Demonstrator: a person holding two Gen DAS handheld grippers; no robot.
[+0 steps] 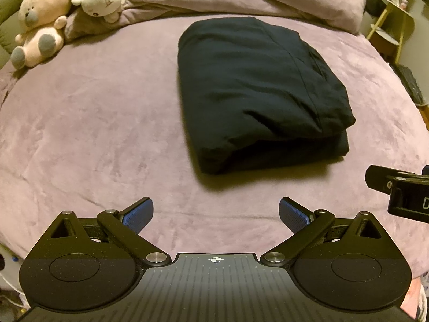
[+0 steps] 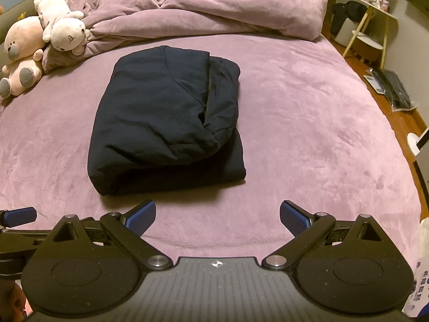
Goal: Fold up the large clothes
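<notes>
A dark navy garment lies folded into a thick rectangular bundle on the purple bed sheet. It also shows in the right wrist view, left of centre. My left gripper is open and empty, held above the sheet short of the bundle's near edge. My right gripper is open and empty, near the bundle's near right corner. Part of the right gripper's body shows at the right edge of the left wrist view. A blue pad of the left gripper shows at the left edge of the right wrist view.
Two plush toys sit at the far left of the bed. A bunched purple duvet lies along the far side. A small yellow-legged side table and dark items on the wooden floor are right of the bed.
</notes>
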